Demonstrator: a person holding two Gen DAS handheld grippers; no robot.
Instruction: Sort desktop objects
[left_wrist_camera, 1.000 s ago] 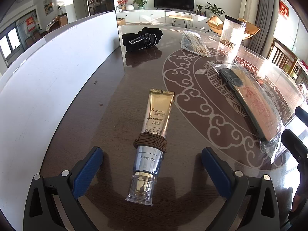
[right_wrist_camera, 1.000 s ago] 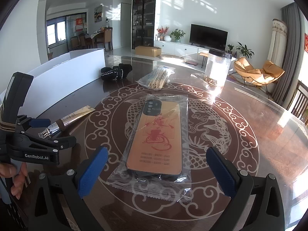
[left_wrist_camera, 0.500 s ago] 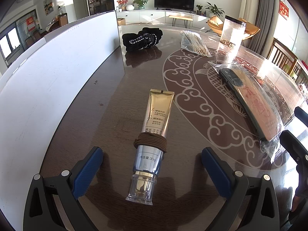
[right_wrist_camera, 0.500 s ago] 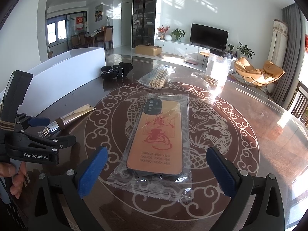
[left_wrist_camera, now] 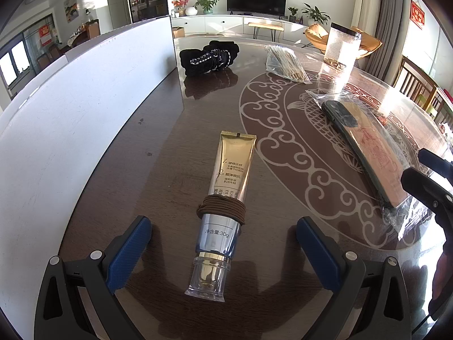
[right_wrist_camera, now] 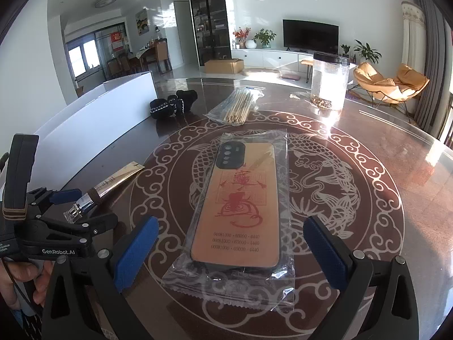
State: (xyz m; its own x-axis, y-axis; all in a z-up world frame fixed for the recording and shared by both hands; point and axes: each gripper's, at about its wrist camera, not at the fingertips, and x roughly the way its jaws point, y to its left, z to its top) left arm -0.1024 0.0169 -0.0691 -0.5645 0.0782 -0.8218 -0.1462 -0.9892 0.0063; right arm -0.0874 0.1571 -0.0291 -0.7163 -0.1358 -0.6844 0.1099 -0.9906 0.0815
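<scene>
Lying on the dark table [left_wrist_camera: 158,130], a gold tube [left_wrist_camera: 223,198] with brown cord wound round it was seen between the wide-spread blue pads of the left gripper [left_wrist_camera: 222,248], cap toward the camera, nothing gripped. The right gripper [right_wrist_camera: 230,250] was likewise held wide open and empty, with a bagged phone case [right_wrist_camera: 237,206] lying between its pads. A black bundle [left_wrist_camera: 209,58], a stick packet [left_wrist_camera: 286,62] and a clear jar [right_wrist_camera: 329,80] were noted farther back, beside a white board [left_wrist_camera: 70,113].
</scene>
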